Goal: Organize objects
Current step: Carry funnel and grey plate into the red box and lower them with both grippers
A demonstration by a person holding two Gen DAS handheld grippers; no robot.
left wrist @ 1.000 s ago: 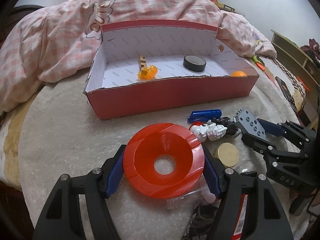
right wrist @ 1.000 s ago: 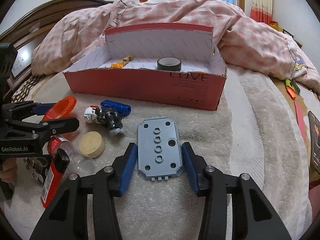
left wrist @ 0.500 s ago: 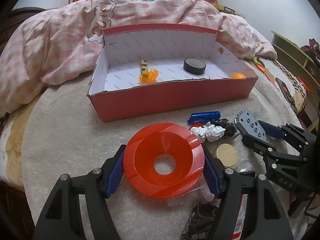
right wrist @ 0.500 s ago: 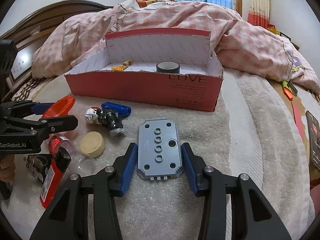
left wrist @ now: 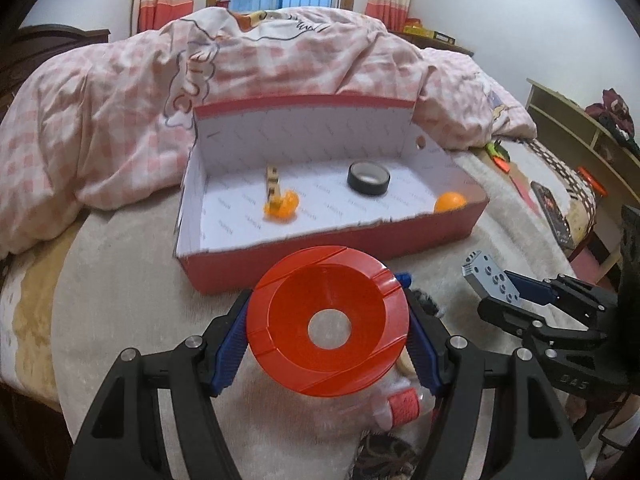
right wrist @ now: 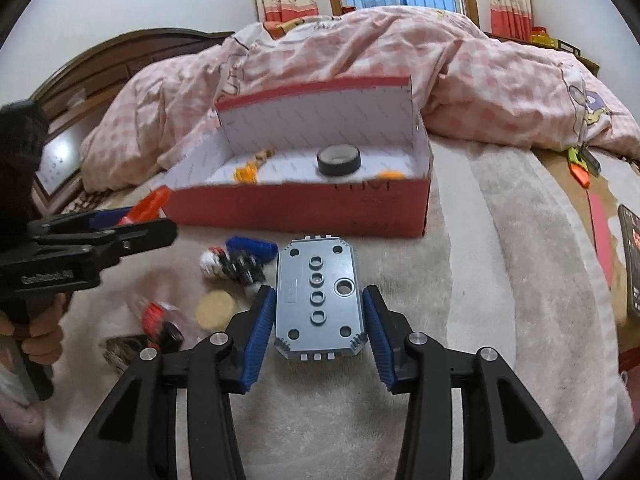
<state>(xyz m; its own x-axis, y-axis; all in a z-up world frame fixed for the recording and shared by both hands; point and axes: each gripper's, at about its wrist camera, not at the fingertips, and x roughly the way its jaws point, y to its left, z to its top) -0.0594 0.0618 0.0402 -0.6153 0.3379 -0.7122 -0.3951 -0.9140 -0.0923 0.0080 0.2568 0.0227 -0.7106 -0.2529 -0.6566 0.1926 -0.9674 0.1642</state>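
Note:
My left gripper (left wrist: 328, 320) is shut on a red funnel-shaped disc (left wrist: 280, 344), gripped by its rim and held above the blanket just in front of the red cardboard box (left wrist: 320, 252). My right gripper (right wrist: 320, 314) is shut on a grey plate with holes (right wrist: 318, 300), its blue pads against the plate's long sides, also off the blanket. In the left wrist view the grey plate (left wrist: 490, 278) hangs at the right, short of the box. The box holds a black tape roll (left wrist: 369, 178), an orange ball (left wrist: 450, 202) and an orange toy (left wrist: 282, 204).
Loose on the cream blanket lie a blue piece (right wrist: 252, 246), a white and black figure (right wrist: 230, 266), a tan round disc (right wrist: 214, 310) and a clear bottle with a red cap (right wrist: 156, 316). A pink checked quilt (left wrist: 120, 120) is heaped behind the box. A phone (left wrist: 550, 212) lies far right.
Both grippers have risen with their loads: the red disc and the grey plate sit higher above the blanket, and both views tilt up to show more of the box and window.

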